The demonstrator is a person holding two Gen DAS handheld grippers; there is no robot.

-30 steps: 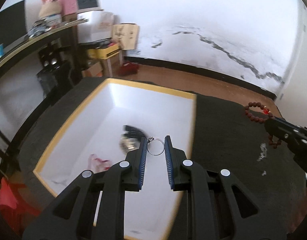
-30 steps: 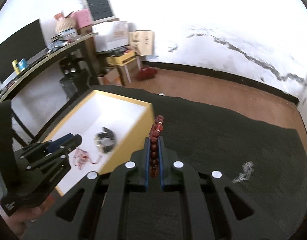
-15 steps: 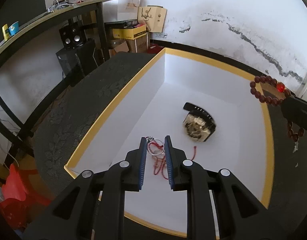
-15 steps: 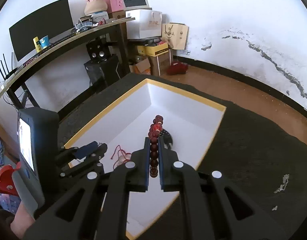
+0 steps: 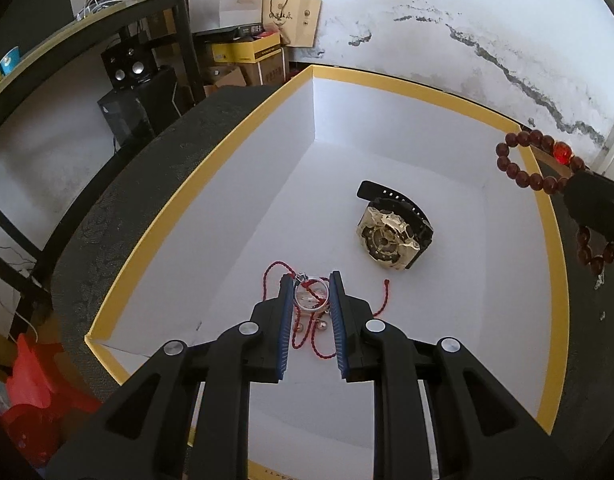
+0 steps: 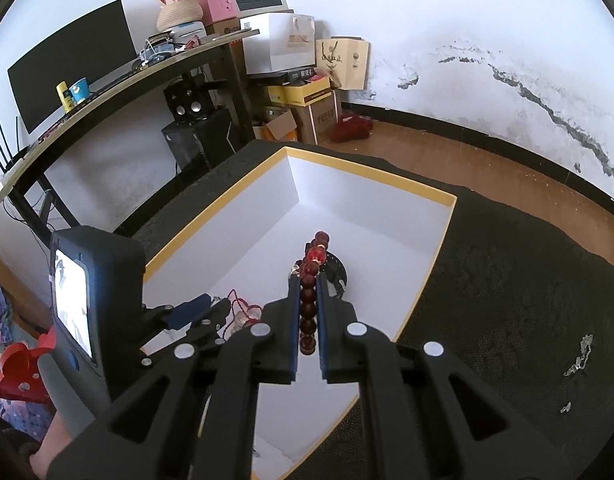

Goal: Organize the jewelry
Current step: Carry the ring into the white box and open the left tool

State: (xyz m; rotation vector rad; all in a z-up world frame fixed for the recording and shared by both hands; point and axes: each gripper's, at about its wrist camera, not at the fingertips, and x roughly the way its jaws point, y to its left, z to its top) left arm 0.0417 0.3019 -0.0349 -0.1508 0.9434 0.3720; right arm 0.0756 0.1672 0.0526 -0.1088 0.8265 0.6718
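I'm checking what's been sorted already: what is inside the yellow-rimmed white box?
Inside the box lie a gold-faced watch and a red cord with small metal pieces. The left gripper, holding a ring, covers part of the cord and the floor behind it.

From my seat I count one white box with a yellow rim (image 5: pixel 407 86), one gold-faced watch (image 5: pixel 391 240), one red cord (image 5: pixel 307 344), one silver ring (image 5: pixel 310 295), one dark red bead bracelet (image 6: pixel 309 300) and one pale chain (image 6: pixel 579 356) — six things, each single — plus two grippers: left gripper (image 5: pixel 310 298), right gripper (image 6: pixel 308 304).
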